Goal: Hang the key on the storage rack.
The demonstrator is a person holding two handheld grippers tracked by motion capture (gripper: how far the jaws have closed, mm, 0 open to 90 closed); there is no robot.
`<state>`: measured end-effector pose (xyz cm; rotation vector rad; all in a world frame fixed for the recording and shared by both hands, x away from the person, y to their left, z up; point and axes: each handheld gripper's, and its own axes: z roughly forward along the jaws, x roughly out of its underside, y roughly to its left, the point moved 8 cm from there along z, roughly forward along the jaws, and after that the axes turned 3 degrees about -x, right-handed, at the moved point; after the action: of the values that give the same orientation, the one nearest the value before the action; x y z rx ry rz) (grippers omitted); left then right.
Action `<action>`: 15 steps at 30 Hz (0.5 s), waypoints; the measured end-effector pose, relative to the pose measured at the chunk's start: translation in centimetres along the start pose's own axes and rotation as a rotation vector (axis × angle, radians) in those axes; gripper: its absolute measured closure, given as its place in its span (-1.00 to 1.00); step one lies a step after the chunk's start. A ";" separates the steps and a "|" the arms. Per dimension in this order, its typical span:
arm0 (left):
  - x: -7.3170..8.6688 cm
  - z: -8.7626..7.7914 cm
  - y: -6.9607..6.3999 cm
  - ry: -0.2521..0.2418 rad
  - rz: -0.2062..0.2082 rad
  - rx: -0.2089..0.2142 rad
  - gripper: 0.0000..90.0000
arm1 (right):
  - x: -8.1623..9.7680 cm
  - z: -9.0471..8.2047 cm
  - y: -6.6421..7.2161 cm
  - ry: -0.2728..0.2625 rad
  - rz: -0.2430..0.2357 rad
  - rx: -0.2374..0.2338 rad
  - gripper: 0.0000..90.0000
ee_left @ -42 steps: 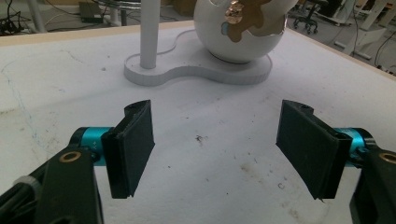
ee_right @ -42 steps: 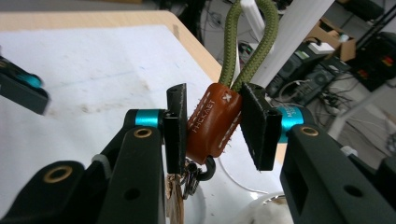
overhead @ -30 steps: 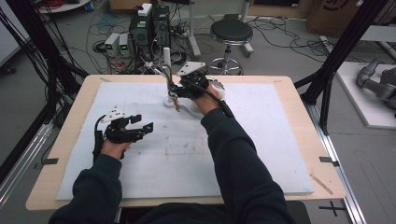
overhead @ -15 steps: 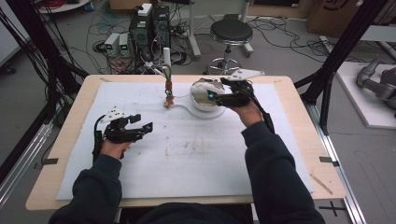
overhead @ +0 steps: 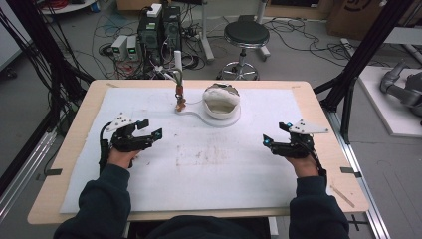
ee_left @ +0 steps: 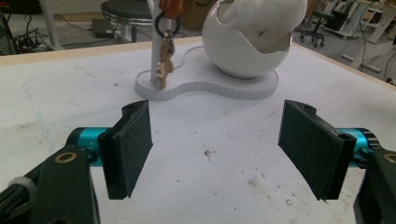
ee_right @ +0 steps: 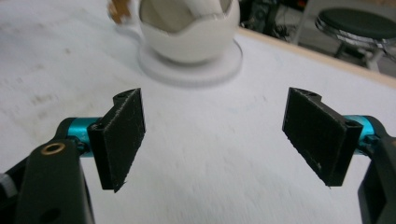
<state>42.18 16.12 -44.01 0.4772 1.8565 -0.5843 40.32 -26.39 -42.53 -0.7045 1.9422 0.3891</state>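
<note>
A white egg-shaped bowl (overhead: 221, 101) with a broken rim sits on a flat white base (overhead: 195, 115) at the far middle of the table. A thin post on that base carries a hanging bunch of keys (overhead: 180, 101). My left gripper (overhead: 151, 128) rests open on the white mat at the left and points toward the base. In the left gripper view the keys (ee_left: 163, 70) and the bowl (ee_left: 252, 44) lie ahead of my open left gripper (ee_left: 219, 149). My right gripper (overhead: 274, 133) is low at the right. Its jaws have just been opening, and nothing is between them in the right gripper view (ee_right: 219, 140).
A white mat (overhead: 209, 169) covers the wooden table (overhead: 318, 107). Behind the far edge stand a black stool (overhead: 246, 36) and computer boxes (overhead: 159, 25) with cables. Black frame posts (overhead: 361, 59) rise at both sides.
My right hand has swung from the key post past the bowl to the right side of the mat, sinking lower, and its jaws have opened. The left gripper has stayed put.
</note>
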 end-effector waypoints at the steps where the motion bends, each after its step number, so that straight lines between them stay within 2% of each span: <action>1: 0.0 0.0 -0.1 -0.002 -0.001 0.001 -0.43 | 0.4 -0.2 -0.1 0.008 0.003 0.012 -0.52; 2: -0.1 0.1 -0.1 -0.004 -0.002 0.000 -0.43 | 0.9 -0.6 -0.4 0.009 0.010 0.036 -0.52; 4: -0.1 0.1 -0.1 -0.005 0.001 -0.002 -0.43 | 1.7 -1.1 -0.6 0.013 0.034 0.049 -0.52; 9: -0.1 0.1 0.2 -0.007 -0.006 -0.008 -0.43 | 3.4 -2.0 -1.0 0.037 0.061 0.062 -0.52; 15: -0.2 -0.2 0.2 -0.010 0.008 -0.010 -0.43 | 3.1 -2.2 -1.3 0.020 0.068 0.075 -0.52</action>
<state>42.17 16.37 -43.77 0.4738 1.8466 -0.5709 38.57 -29.55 -44.28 -0.5970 1.9928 0.3496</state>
